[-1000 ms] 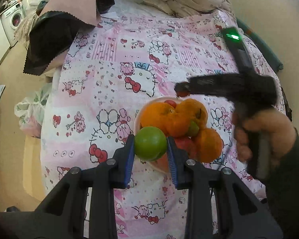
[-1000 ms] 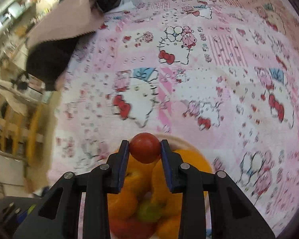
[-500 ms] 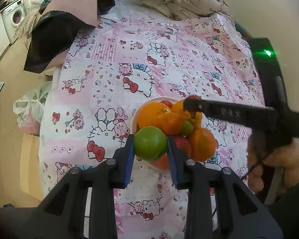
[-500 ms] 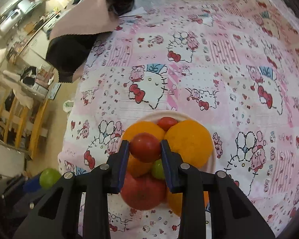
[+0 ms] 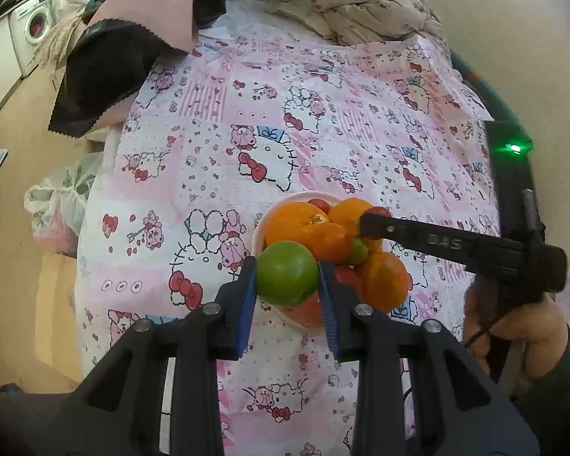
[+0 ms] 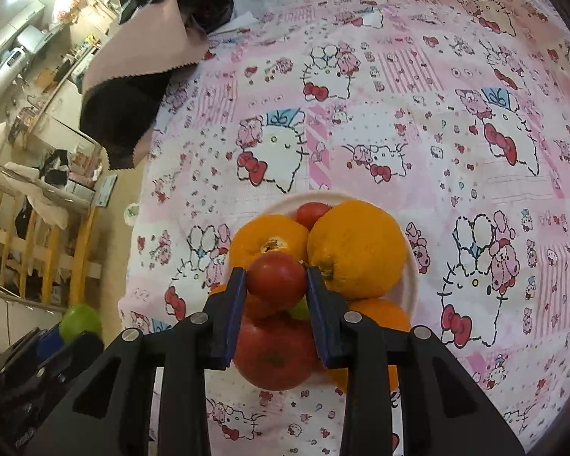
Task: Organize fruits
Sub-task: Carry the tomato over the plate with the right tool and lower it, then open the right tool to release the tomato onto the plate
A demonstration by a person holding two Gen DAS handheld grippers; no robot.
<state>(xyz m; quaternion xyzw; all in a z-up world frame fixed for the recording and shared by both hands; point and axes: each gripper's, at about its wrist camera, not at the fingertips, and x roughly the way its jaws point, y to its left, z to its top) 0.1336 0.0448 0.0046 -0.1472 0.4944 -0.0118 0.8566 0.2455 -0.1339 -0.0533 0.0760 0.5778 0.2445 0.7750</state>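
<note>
Even soft indoor light, bright glare upper left of the right wrist view, fisheye bending, dark vignetted corners, sharp centre.

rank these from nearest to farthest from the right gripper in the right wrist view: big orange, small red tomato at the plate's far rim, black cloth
1. big orange, just right of the right gripper, touching its right finger.
2. small red tomato, behind, at the plate's far rim.
3. black cloth, far off at upper left, over the bed's edge.

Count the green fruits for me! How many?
2. The big green fruit sits between the left gripper's fingers; a small green one is tucked among the oranges in the bowl. More may hide underneath.
</note>
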